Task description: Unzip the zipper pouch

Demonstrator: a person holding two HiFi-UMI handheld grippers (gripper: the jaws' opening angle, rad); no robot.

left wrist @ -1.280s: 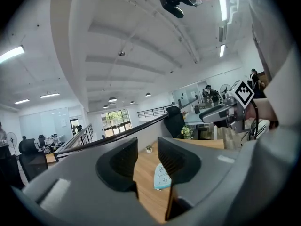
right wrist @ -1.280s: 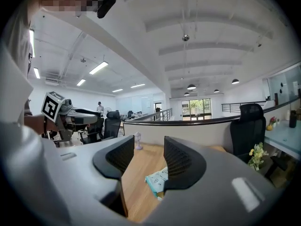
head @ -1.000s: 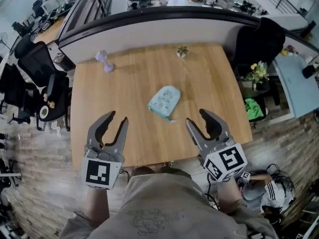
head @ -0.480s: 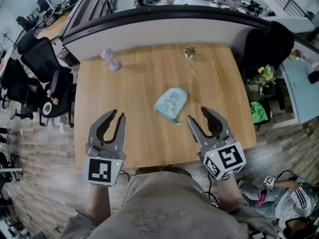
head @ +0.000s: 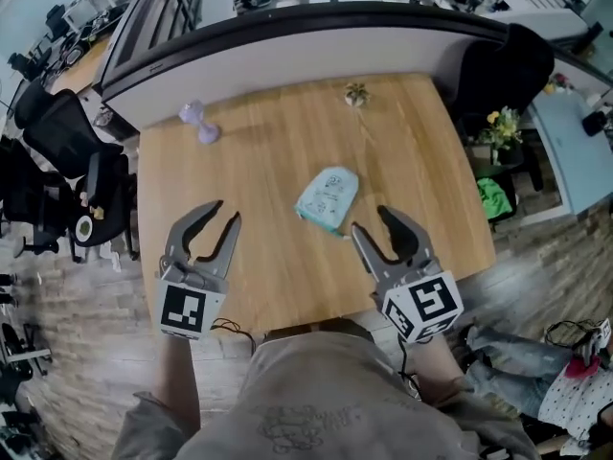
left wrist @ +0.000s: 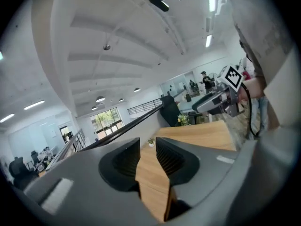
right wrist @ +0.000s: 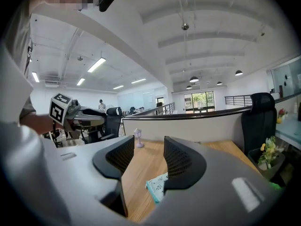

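Note:
The pale blue zipper pouch (head: 328,197) lies flat on the wooden table (head: 268,151), a little right of centre; it also shows low down past the right jaws (right wrist: 157,186). My right gripper (head: 370,219) is open just short of the pouch's near right corner, not touching it. My left gripper (head: 226,211) hovers over the table's near left part, well apart from the pouch. Its jaws have just been opening and nothing is between them. In the gripper views both the left (left wrist: 147,147) and the right (right wrist: 149,147) show only bare wood in the gap.
A small purple dumbbell-shaped object (head: 199,121) stands at the table's far left and a tiny potted plant (head: 355,93) at its far edge. A curved partition (head: 287,46) runs behind the table. Black office chairs (head: 67,132) stand left, a dark chair (head: 508,75) right.
Both grippers have come forward over the table's near edge, the right one closer to the pouch. The left jaws narrowed, then widened again.

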